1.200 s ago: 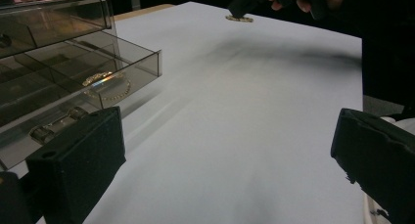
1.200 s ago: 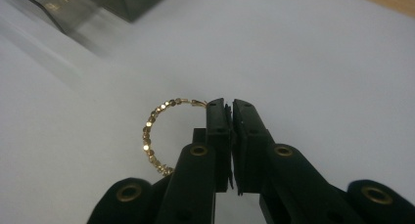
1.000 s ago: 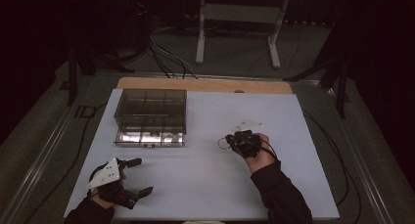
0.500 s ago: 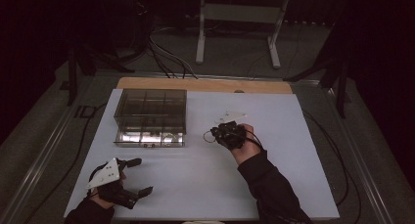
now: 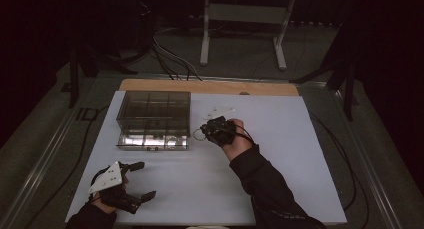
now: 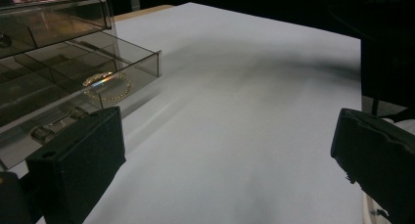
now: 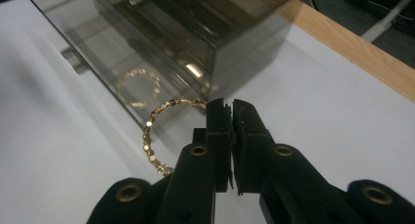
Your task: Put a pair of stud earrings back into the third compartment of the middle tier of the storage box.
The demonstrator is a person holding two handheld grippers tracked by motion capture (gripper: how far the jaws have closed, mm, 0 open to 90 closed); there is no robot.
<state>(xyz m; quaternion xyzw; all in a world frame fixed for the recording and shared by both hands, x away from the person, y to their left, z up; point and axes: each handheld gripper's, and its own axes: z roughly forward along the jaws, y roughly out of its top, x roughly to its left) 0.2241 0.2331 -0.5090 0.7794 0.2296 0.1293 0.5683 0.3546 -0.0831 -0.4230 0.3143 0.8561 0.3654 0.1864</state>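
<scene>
My right gripper (image 7: 230,111) pinched a gold bracelet (image 7: 151,136) beside the clear drawer box (image 5: 154,120); my left gripper (image 5: 139,181) rested spread apart on the surface (image 5: 300,154).

A dim lab or studio is showing: cables (image 5: 170,56) trailing at upper centre, a metal stand (image 5: 243,26) sitting behind the white table (image 5: 300,154).

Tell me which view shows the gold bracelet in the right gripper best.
Right gripper view: the gold bracelet hangs close-up from the shut right gripper, beads distinct. High view gives a faint loop. The left gripper view shows another bracelet inside the drawer.
</scene>
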